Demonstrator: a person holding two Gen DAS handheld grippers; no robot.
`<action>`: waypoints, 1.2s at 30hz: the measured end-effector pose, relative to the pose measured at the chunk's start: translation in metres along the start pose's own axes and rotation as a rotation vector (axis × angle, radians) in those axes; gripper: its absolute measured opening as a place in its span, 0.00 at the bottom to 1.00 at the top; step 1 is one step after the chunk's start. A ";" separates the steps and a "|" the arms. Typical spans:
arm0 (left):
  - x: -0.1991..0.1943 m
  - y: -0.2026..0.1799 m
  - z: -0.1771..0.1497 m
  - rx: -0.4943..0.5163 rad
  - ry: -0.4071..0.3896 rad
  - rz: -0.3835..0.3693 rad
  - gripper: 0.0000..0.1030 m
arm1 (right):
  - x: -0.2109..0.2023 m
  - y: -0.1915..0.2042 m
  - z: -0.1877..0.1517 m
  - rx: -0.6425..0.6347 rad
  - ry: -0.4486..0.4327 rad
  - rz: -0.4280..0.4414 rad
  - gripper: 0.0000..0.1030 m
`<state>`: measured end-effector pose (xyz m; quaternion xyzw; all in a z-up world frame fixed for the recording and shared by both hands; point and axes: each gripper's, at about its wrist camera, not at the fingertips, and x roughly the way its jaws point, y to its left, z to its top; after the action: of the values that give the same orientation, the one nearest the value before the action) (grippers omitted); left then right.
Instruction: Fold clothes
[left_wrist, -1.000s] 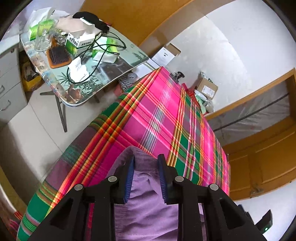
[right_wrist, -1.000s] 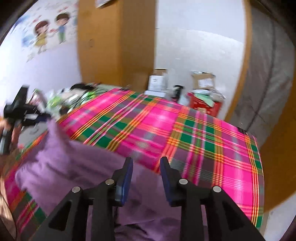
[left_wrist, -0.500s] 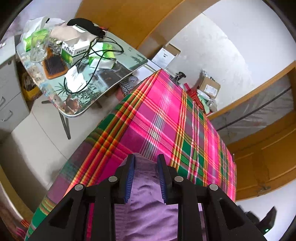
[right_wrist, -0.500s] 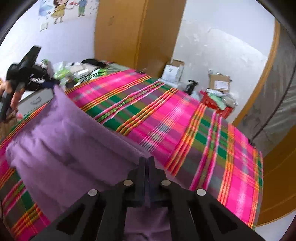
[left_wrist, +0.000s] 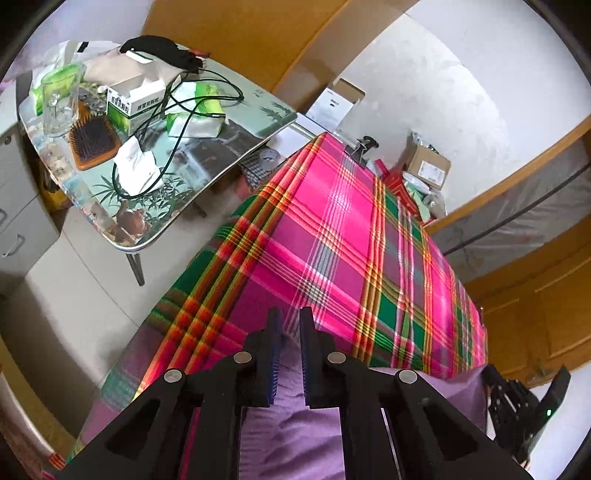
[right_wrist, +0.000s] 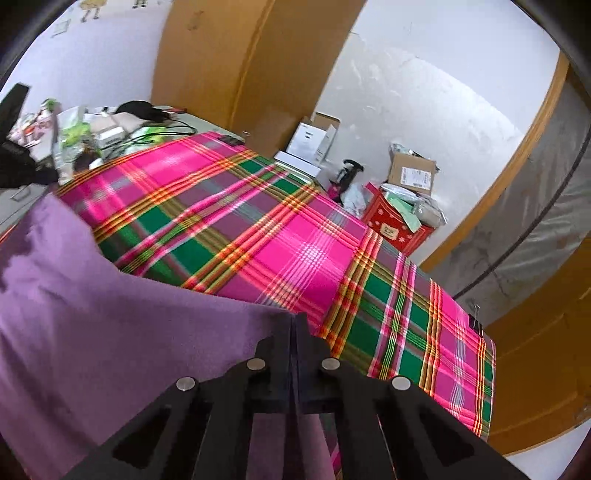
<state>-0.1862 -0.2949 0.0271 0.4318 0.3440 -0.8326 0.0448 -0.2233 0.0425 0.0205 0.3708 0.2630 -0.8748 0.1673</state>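
A purple garment (left_wrist: 291, 424) lies at the near end of a surface covered by a pink and green plaid cloth (left_wrist: 351, 240). My left gripper (left_wrist: 290, 326) points down at the garment's far edge. Its jaws are closing, and a fold of purple fabric fills the narrow gap between the blue pads. In the right wrist view the garment (right_wrist: 92, 332) spreads to the left, raised off the plaid cloth (right_wrist: 295, 243). My right gripper (right_wrist: 293, 323) is shut on the garment's right edge. The right gripper's black body (left_wrist: 524, 406) shows at the lower right of the left view.
A cluttered side table (left_wrist: 258, 110) stands left of the plaid surface with a hairbrush (left_wrist: 94, 142), a glass (left_wrist: 59, 107), boxes and cables. Cardboard boxes (right_wrist: 410, 173) and a red box (right_wrist: 395, 225) sit by the far wall. A wooden wardrobe (right_wrist: 240, 55) stands behind.
The right gripper went from open to shut on the garment's edge and shifted sideways. The left jaws narrowed around the purple fold, and more plaid cloth now shows ahead of them.
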 end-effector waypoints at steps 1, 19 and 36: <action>0.001 0.000 0.000 0.004 0.001 0.002 0.08 | 0.006 -0.001 0.003 0.002 0.009 -0.008 0.02; -0.061 0.023 -0.058 0.125 0.071 0.014 0.21 | -0.031 -0.001 -0.010 0.083 -0.009 -0.022 0.18; -0.114 0.070 -0.173 0.142 0.182 -0.002 0.31 | -0.156 0.120 -0.126 -0.054 -0.048 0.357 0.34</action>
<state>0.0302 -0.2673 0.0081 0.5075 0.2872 -0.8122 -0.0183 0.0101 0.0348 0.0209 0.3858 0.2124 -0.8325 0.3362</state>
